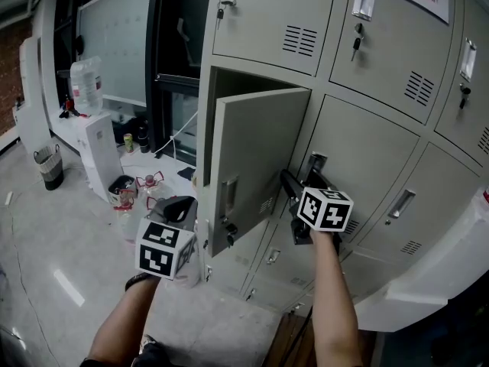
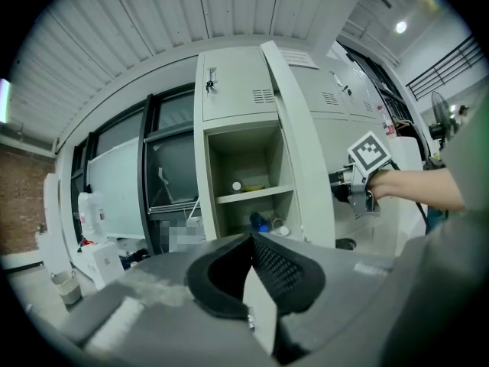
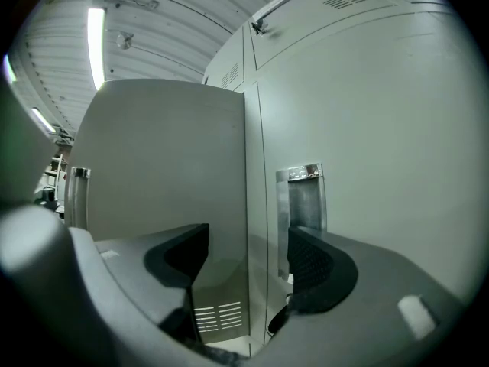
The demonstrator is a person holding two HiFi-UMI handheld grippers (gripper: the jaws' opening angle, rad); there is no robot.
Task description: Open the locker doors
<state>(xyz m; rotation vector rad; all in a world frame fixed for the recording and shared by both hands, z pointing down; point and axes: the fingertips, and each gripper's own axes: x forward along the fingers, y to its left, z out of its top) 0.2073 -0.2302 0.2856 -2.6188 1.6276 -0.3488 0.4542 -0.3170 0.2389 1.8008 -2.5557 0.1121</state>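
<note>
Head view: the grey locker bank [image 1: 382, 128] fills the frame from 12 to 4 o'clock. One locker door [image 1: 256, 167] at centre stands swung out towards the camera, its compartment open behind it. The right gripper [image 1: 299, 179], at 3 o'clock of that door's hinged edge, faces the neighbouring closed door [image 1: 359, 167]. Its jaws are spread wide with nothing gripped, and the right-hand one is just in front of that door's recessed handle [image 3: 304, 197]. The left gripper [image 1: 177, 209] hangs at 7 o'clock, apart from the lockers, its jaw tips together and empty. Left gripper view shows a shelf [image 2: 252, 195] inside the open compartment, with small items on it.
</note>
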